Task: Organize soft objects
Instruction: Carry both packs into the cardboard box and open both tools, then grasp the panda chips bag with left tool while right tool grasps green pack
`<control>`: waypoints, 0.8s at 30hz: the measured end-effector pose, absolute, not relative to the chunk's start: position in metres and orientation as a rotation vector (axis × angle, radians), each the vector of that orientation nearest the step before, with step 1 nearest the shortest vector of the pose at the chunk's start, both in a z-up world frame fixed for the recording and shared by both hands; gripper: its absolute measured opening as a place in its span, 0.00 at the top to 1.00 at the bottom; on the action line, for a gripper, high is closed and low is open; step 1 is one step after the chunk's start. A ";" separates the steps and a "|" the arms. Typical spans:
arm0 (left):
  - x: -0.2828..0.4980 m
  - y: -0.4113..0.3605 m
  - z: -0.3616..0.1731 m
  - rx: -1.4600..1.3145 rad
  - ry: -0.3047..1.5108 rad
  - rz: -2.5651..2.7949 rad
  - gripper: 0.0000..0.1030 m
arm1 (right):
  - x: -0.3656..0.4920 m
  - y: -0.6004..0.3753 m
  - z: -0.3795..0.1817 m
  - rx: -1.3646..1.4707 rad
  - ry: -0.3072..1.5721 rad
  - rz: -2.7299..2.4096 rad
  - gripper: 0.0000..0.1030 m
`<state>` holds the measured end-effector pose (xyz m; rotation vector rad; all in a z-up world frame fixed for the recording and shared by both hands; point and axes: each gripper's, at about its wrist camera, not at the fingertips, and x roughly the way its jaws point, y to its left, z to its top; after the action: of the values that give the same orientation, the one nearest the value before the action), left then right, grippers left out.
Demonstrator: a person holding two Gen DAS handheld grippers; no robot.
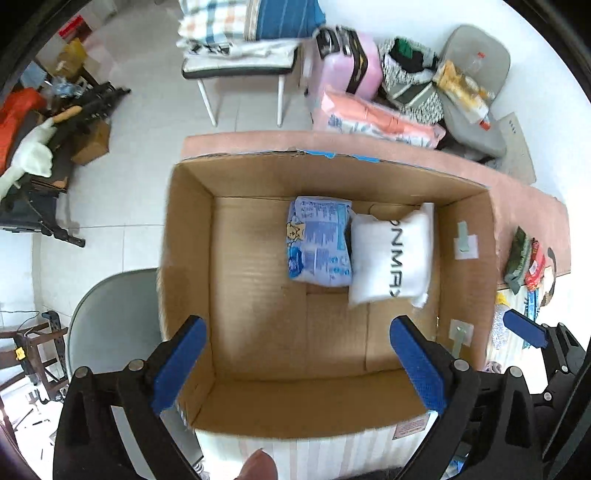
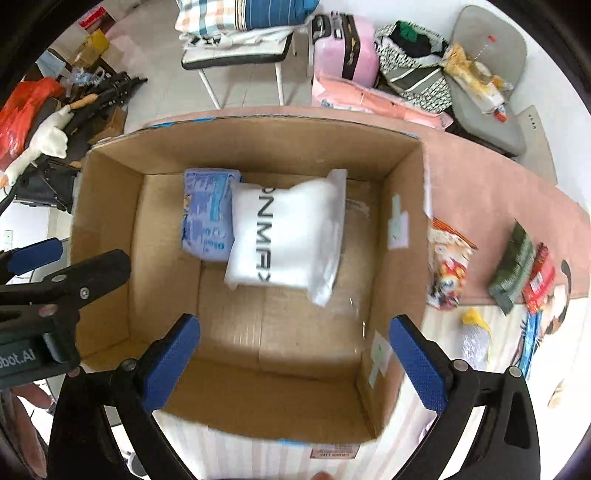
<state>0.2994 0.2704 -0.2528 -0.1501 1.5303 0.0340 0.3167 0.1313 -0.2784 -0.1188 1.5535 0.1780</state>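
Two packs (image 1: 391, 254) beyond left hand-held gripper (image 1: 295, 365)

Pale tiled floor (image 1: 122, 192) under even, bright light. At twelve o'clock, a white-legged chair (image 1: 240, 66) stacked with folded checked bedding (image 1: 218, 22). At one o'clock, a pink suitcase (image 1: 347, 62) beside a grey chair (image 1: 476, 74). At nine o'clock, dark clutter with an orange bag (image 1: 14, 118). White wall (image 1: 535, 92) at two o'clock.

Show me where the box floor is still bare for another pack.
Inside the cardboard box, bare floor runs along the left wall and across the near half. The far right is crowded: the blue pack touches the white pack.
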 end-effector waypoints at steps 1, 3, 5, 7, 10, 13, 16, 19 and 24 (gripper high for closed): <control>0.293 0.270 -0.249 -0.151 1.517 0.039 0.01 | 0.307 0.128 -0.270 -0.121 1.531 0.176 0.00; 0.274 0.270 -0.237 -0.152 1.483 0.049 0.01 | 0.294 0.122 -0.259 -0.116 1.506 0.174 0.00; 0.262 0.264 -0.228 -0.146 1.458 0.053 0.01 | 0.276 0.118 -0.245 -0.106 1.477 0.182 0.00; 0.243 0.261 -0.218 -0.133 1.432 0.059 0.01 | 0.266 0.113 -0.235 -0.094 1.454 0.184 0.00; 0.224 0.259 -0.208 -0.124 1.409 0.069 0.00 | 0.242 0.105 -0.217 -0.080 1.413 0.177 0.00; 0.206 0.258 -0.201 -0.125 1.390 0.071 0.00 | 0.225 0.101 -0.206 -0.080 1.388 0.179 0.00; 0.195 0.253 -0.192 -0.128 1.376 0.078 0.00 | 0.211 0.096 -0.203 -0.051 1.394 0.205 0.00; 0.190 0.241 -0.180 -0.139 1.351 0.073 0.00 | 0.203 0.086 -0.199 -0.017 1.401 0.230 0.00; 0.196 0.193 -0.156 -0.087 1.310 0.039 0.00 | 0.204 0.033 -0.190 0.057 1.404 0.218 0.00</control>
<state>0.1961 0.1931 -0.1555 -0.0870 1.3101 0.0392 0.2039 0.0331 -0.1902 0.0568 1.4041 0.2181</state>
